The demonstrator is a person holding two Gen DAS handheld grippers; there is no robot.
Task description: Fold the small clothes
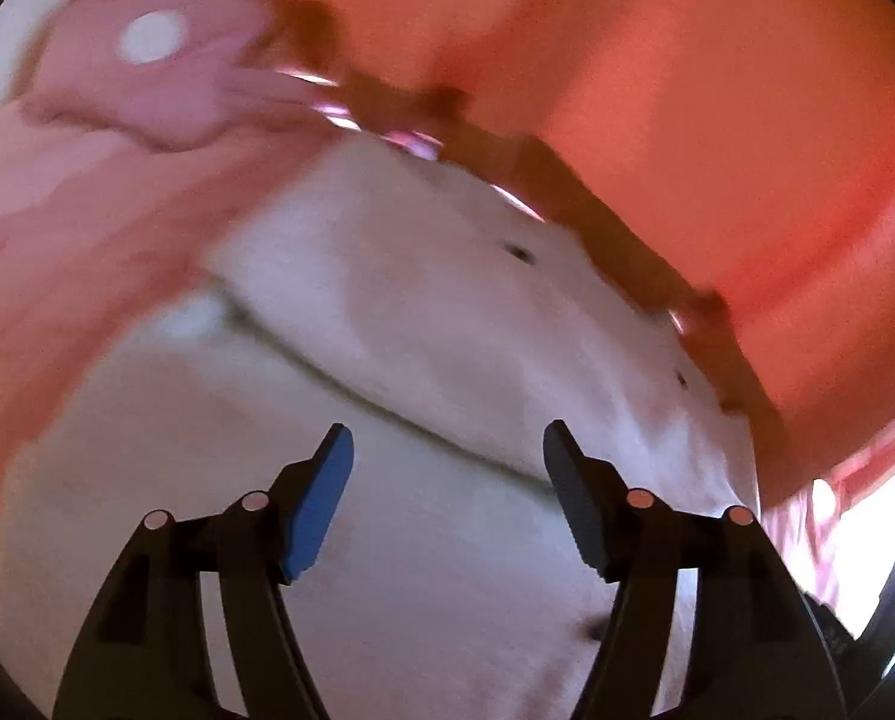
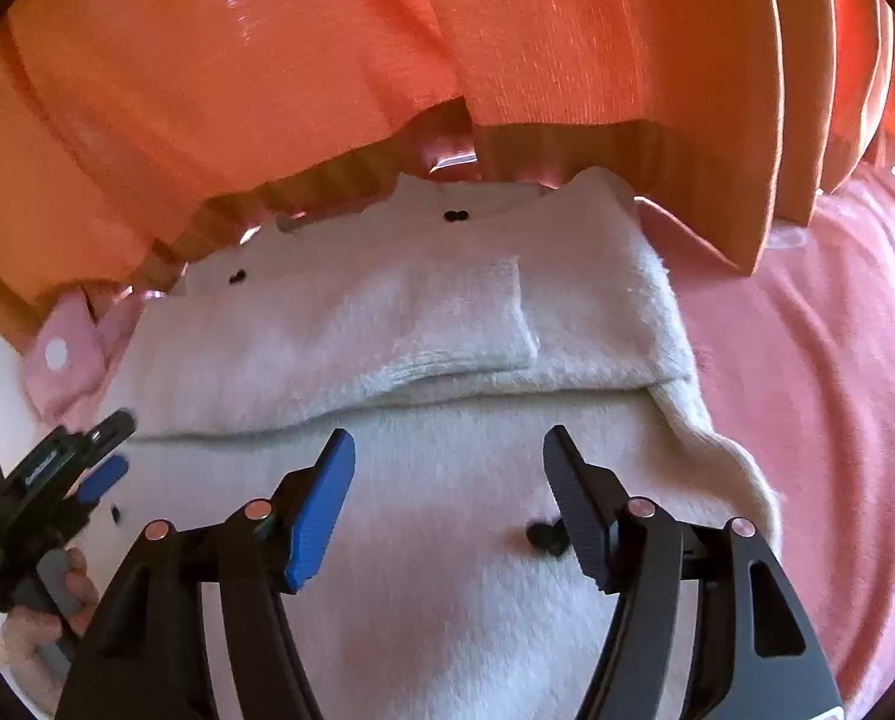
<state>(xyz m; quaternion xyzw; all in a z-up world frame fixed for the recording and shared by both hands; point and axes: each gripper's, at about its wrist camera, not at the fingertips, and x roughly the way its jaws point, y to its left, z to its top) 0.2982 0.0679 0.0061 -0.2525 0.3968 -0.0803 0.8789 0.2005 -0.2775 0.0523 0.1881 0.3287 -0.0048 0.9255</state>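
While both grippers hang with their jaws spread wide and nothing between them, the task looks partly done, judging from how the cloth lies. In the right wrist view, the right gripper fills the bottom centre of the frame, one blue pad and one black ribbed pad well apart. Just beyond it lies a white fleece garment, filling the middle of the frame. A fold edge runs across it from left to right, with an upper layer lying over the lower one, so at least one fold seems made; further folds probably remain. Four small dark spots, likely buttons or snaps, show on the white cloth: one beside the black pad, one at lower left, two near the top edge. At the lower left edge the left gripper is seen from the side, also parted and empty, held by a hand.

In the blurred left wrist view, the left gripper hovers over the same white garment.

Under and beside it lies a pink cloth, with a pink piece bearing a white dot at the left. Farthest, across the top of both frames, hang orange curtains.

One white garment, two grippers, one hand visible.
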